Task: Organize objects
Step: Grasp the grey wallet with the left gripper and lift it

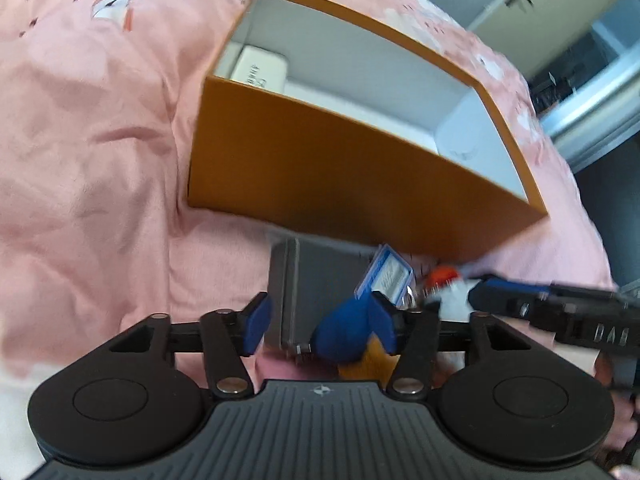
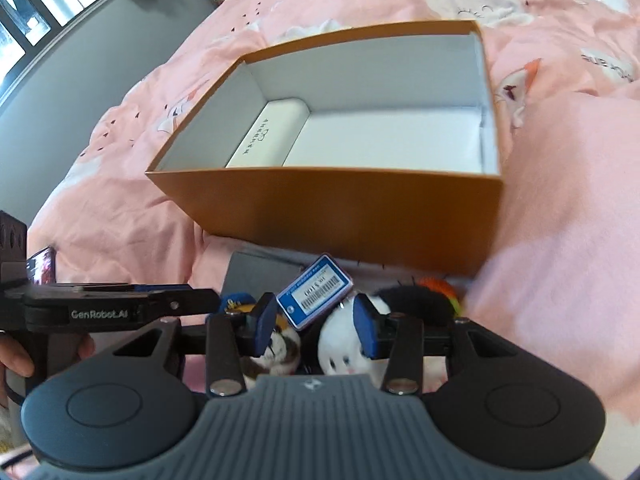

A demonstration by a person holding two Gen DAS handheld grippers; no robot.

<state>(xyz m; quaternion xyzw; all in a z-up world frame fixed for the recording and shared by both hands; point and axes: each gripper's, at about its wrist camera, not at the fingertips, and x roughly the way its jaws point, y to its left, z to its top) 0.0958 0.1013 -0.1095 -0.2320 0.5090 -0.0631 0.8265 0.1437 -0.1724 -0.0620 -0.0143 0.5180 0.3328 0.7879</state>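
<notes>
An open orange box (image 1: pixel 340 168) (image 2: pixel 340 208) with a white lining sits on the pink bedding, and a white case (image 1: pixel 260 70) (image 2: pixel 268 136) lies inside at its left. In front of it are a grey flat case (image 1: pixel 320 276) (image 2: pixel 260 272), a blue price tag (image 1: pixel 386 276) (image 2: pixel 316 296), a calico plush with a blue cap (image 1: pixel 340 336) (image 2: pixel 280 348) and a white plush (image 2: pixel 344 354). My left gripper (image 1: pixel 320 320) stands wide open over the grey case, the blue cap against its right finger. My right gripper (image 2: pixel 316 320) is part open above the two plush toys, the tag between its tips.
Pink patterned bedding (image 1: pixel 100 160) (image 2: pixel 560 200) surrounds the box. The bed's edge falls away at the right of the left wrist view, with a cabinet (image 1: pixel 560 12) beyond it. A hand (image 2: pixel 16 360) holds the left gripper at the left of the right wrist view. A grey wall and a window (image 2: pixel 40 12) lie behind.
</notes>
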